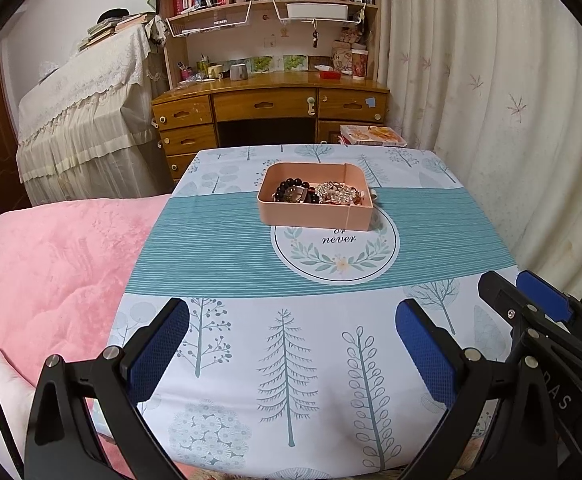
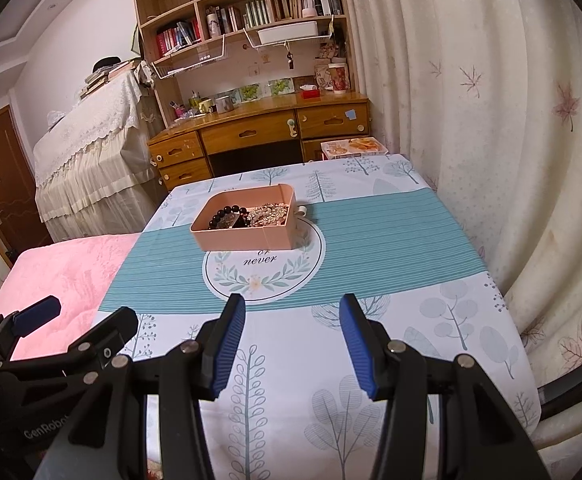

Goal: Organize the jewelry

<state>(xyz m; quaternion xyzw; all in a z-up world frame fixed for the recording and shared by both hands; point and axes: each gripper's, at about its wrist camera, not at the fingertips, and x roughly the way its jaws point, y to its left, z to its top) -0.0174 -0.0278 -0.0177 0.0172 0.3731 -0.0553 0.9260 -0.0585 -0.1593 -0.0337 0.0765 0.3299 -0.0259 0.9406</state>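
Observation:
A pink rectangular box (image 1: 315,212) stands on the table's teal band, past the round "or never" print. It holds a dark bead bracelet (image 1: 291,192) at its left and a sparkly gold-and-pearl piece (image 1: 337,193) at its right. The box also shows in the right wrist view (image 2: 247,238). My left gripper (image 1: 291,344) is open and empty, low over the near part of the table. My right gripper (image 2: 293,340) is open and empty, also near the front. Each gripper shows at the edge of the other's view: the right one (image 1: 531,300), the left one (image 2: 75,320).
The table wears a tree-print cloth (image 1: 291,380). A pink blanket (image 1: 51,272) lies on the bed at its left. A curtain (image 1: 511,120) hangs along the right. A wooden desk with shelves (image 1: 271,96) stands behind the table.

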